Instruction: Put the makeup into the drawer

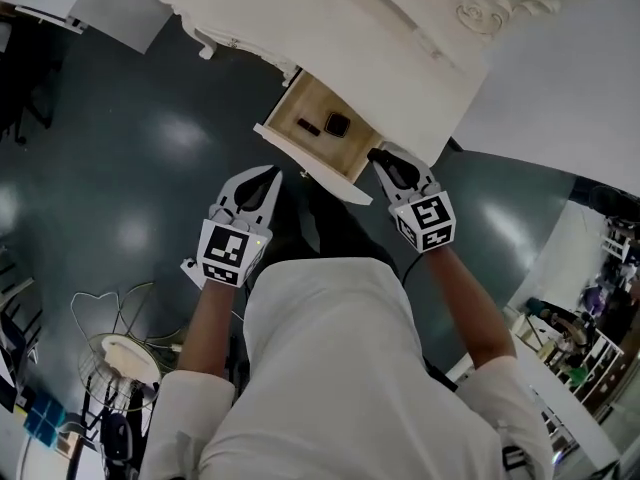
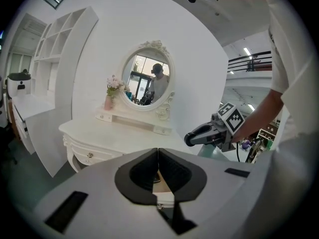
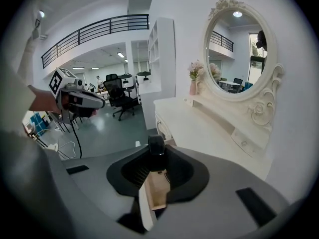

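The white dressing table (image 1: 400, 38) has one drawer (image 1: 290, 146) pulled open, with a wooden floor and two small dark makeup items (image 1: 337, 124) inside. My right gripper (image 1: 380, 158) hovers at the drawer's right front corner, shut on a small black rounded makeup item (image 3: 156, 147) that sticks up between its fingertips. In the right gripper view the open drawer (image 3: 155, 190) lies just below the jaws. My left gripper (image 1: 270, 178) hangs just left of the drawer front. Its jaws (image 2: 158, 156) are closed together with nothing between them.
An oval mirror (image 2: 147, 81) and a pink vase of flowers (image 2: 108, 101) stand on the tabletop. A second drawer with a knob (image 2: 89, 156) is closed. A wire stool (image 1: 115, 343) stands on the dark floor to my left. An office chair (image 3: 119, 97) is farther off.
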